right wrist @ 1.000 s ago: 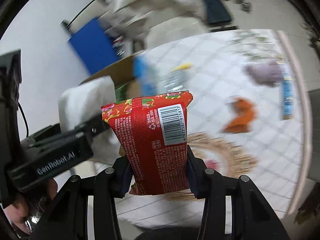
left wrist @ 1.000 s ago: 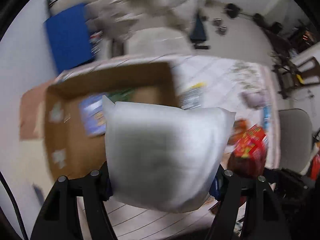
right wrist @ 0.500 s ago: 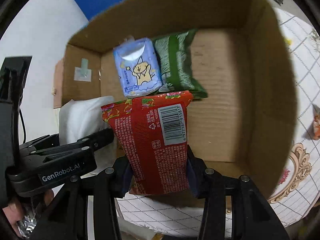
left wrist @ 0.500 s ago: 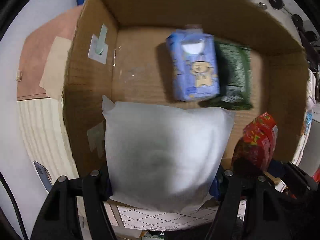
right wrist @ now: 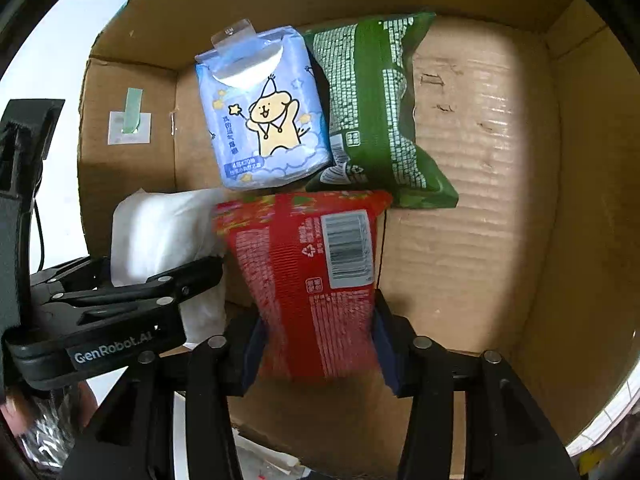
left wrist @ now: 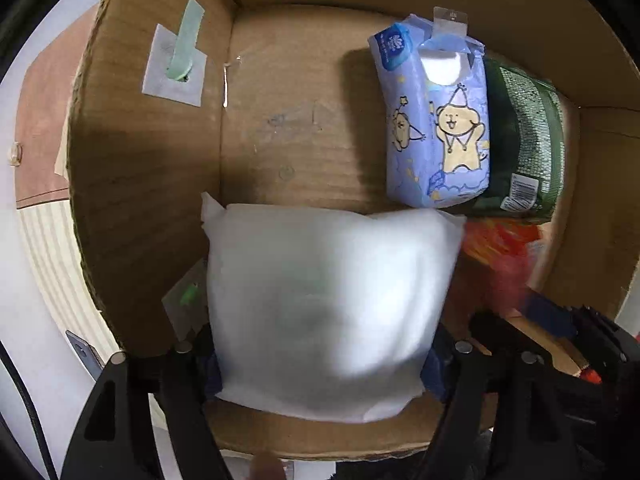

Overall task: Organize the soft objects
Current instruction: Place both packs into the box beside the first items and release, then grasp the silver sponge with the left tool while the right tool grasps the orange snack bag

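Note:
My left gripper (left wrist: 320, 354) is shut on a white soft pack (left wrist: 324, 304) and holds it inside a cardboard box (left wrist: 140, 184), near the box's left front corner. My right gripper (right wrist: 316, 344) is shut on a red snack bag (right wrist: 312, 276) and holds it inside the same box (right wrist: 480, 216), just right of the white pack (right wrist: 160, 236). A blue tissue pack (left wrist: 436, 128) with a cartoon animal and a green bag (left wrist: 524, 140) lie side by side on the box floor toward the back. They also show in the right wrist view: tissue pack (right wrist: 264, 120), green bag (right wrist: 376, 112).
The box walls rise on all sides. Its left wall carries a taped label with a green strip (left wrist: 176, 64). The right part of the box floor (right wrist: 472, 140) is bare cardboard. A patterned tablecloth edge (right wrist: 616, 408) shows outside the box at the lower right.
Both grippers swung from above the table to over the box, then went down into it with their loads. The tissue pack and green bag now look closer.

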`<state>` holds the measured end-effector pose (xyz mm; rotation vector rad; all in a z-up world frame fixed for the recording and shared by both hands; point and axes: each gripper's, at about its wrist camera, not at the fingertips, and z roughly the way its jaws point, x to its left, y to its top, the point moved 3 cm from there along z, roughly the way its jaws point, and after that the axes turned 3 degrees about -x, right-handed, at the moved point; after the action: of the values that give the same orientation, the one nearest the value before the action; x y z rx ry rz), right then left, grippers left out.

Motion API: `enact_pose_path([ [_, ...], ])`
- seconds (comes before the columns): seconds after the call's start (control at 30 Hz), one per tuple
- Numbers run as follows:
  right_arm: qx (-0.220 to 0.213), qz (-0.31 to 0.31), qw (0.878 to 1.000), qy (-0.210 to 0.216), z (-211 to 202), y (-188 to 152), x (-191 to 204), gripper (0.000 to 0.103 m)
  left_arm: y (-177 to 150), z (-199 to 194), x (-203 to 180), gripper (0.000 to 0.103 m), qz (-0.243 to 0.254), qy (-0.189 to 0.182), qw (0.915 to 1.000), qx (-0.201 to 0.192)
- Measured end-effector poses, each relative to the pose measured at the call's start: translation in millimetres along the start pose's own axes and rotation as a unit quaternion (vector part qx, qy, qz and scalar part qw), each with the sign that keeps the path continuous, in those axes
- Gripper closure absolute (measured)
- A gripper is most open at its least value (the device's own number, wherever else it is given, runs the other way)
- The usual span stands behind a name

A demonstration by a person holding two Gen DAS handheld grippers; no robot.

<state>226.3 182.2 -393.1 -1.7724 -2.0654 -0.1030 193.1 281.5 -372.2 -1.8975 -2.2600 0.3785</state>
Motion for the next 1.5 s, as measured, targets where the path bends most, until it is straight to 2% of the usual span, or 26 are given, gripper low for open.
enact_pose_path([
  [0.13,-0.004,-0.006,1.0,-0.011,-6.9,5.8,-0.7,0.016,7.3,-13.2,4.4,0.022,-0.006,-0.009,0.9999,-0.005],
  [0.4,-0.025,-0.019,0.999,-0.042,-37.7,0.6,-3.3,0.014,-6.1,-56.4,0.6,0.022,0.0,-0.004,0.9991,-0.042],
  [0.43,-0.03,-0.022,0.998,-0.046,-44.3,-1.5,-3.1,0.012,-9.4,-64.2,-0.6,0.022,0.001,-0.006,0.9988,-0.05],
  [0.47,-0.034,-0.025,0.998,-0.048,-52.3,-3.1,-3.9,0.004,-10.1,-71.0,-1.4,0.022,0.002,-0.008,0.9984,-0.056],
  [0.5,-0.04,-0.028,0.998,-0.048,-57.8,-5.8,-3.2,0.0,-14.6,-77.6,-3.8,0.022,0.003,-0.008,0.9979,-0.064],
  [0.53,-0.047,-0.03,0.997,-0.046,-64.6,-8.8,-2.2,0.0,-21.4,-85.6,-6.0,0.015,0.005,-0.003,0.9971,-0.076],
  [0.57,-0.054,-0.032,0.997,-0.047,-72.5,-13.2,-3.0,0.0,-21.8,-92.0,-4.1,0.004,0.005,0.004,0.9959,-0.09],
  [0.6,-0.061,-0.034,0.996,-0.05,-81.2,-21.2,-4.3,0.0,-26.3,-98.8,-7.0,0.001,0.006,0.014,0.9944,-0.105],
  [0.67,-0.081,-0.04,0.994,-0.058,-96.8,-33.4,-5.8,0.0,-39.1,-106.9,-10.0,0.001,0.009,0.022,0.9912,-0.13],
  [0.93,-0.149,-0.066,0.983,-0.082,-156.9,-84.7,-14.7,0.0,-97.8,-128.1,-17.8,0.001,-0.005,0.008,0.9788,-0.205],
  [1.07,-0.163,-0.076,0.981,-0.074,-168.9,-107.8,-17.9,0.0,-121.3,-139.7,-28.3,0.001,-0.003,0.011,0.974,-0.226],
  [1.2,-0.163,-0.068,0.983,-0.042,-178.3,-123.8,-27.5,0.0,-132.4,-145.8,-41.6,0.001,-0.004,0.013,0.9708,-0.24],
  [1.27,-0.173,-0.061,0.982,-0.034,-187.0,-128.5,-37.7,0.0,-134.5,-153.5,-55.8,0.001,0.0,0.015,0.9684,-0.249],
  [1.33,-0.193,-0.047,0.98,-0.027,-201.8,-133.0,-58.2,0.0,-130.9,-163.6,-80.3,0.001,0.017,0.033,0.9635,-0.265],
  [1.43,-0.224,0.003,0.974,-0.039,-226.7,-133.9,-112.0,0.0,-113.6,-174.6,-135.0,0.001,0.062,0.064,0.9563,-0.279],
  [1.5,-0.234,0.039,0.97,-0.054,-239.0,-130.4,-153.8,0.0,-91.4,-176.1,-183.8,0.001,0.102,0.067,0.9535,-0.276],
])
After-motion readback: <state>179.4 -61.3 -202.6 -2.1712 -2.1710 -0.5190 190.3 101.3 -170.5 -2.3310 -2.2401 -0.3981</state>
